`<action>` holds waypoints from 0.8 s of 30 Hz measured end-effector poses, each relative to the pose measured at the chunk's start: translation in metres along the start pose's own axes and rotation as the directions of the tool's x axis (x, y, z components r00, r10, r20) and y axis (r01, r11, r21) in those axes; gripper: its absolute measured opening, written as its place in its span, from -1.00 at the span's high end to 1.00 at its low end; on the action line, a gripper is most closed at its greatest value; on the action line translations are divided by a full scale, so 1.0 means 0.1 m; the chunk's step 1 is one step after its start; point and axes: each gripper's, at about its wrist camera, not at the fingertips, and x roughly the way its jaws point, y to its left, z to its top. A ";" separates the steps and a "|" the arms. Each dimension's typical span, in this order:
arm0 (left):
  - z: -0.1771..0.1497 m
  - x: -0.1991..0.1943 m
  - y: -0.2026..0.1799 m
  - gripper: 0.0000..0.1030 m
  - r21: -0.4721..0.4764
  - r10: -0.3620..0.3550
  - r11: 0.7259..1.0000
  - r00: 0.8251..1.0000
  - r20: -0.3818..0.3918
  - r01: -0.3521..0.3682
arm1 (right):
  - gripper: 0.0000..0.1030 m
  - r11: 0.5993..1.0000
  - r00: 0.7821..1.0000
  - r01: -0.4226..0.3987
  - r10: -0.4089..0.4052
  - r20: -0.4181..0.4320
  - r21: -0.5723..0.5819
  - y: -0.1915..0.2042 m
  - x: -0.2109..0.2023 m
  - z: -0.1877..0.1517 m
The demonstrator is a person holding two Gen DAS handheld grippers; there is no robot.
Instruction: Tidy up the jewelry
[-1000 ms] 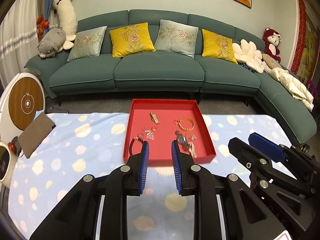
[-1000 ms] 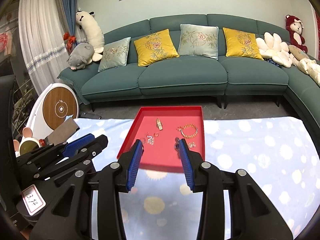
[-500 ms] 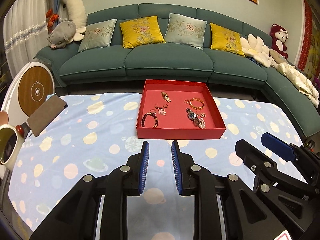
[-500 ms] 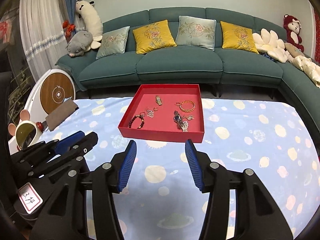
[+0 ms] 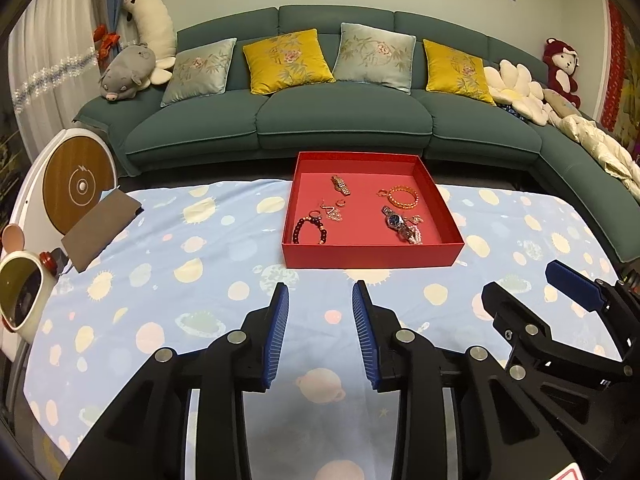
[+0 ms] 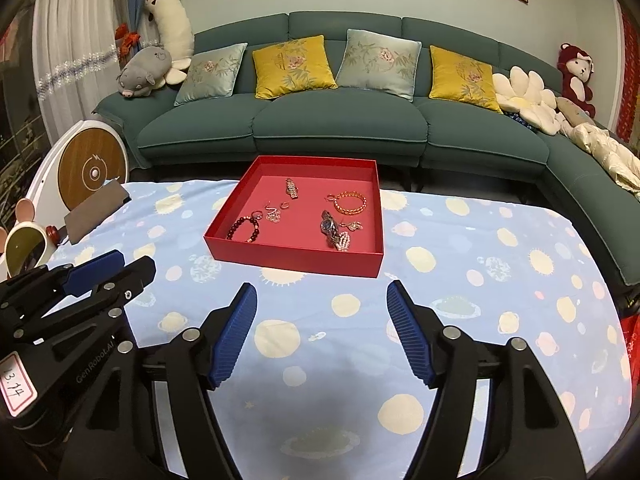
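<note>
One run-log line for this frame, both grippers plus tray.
left gripper: open, empty, jaws just opening | right gripper: open, empty, jaws just opening | red tray: jewelry inside, untouched, ahead of both

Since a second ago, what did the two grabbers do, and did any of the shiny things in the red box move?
Both pulled back from the red tray, so it looks farther away. The left gripper and right gripper have just been opening, with nothing between their fingers. Nothing was picked up. The dark bead bracelet, watch and orange bangle stayed in place.

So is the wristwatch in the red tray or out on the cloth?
In the tray: the wristwatch lies on the red tray's floor, inside its walls, beside a pearl piece.
</note>
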 end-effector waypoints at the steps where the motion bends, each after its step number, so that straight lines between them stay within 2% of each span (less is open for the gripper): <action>1: -0.01 0.00 -0.01 0.27 0.002 0.003 1.000 1.000 0.002 -0.003 | -0.28 1.000 1.000 0.002 -0.002 -0.002 -0.003 0.01 0.00 -0.01; 24: 0.03 0.13 -0.15 0.27 -0.030 0.009 1.000 1.000 -0.012 -0.009 | -0.36 0.995 0.996 0.084 -0.083 -0.017 0.045 -0.15 0.08 -0.03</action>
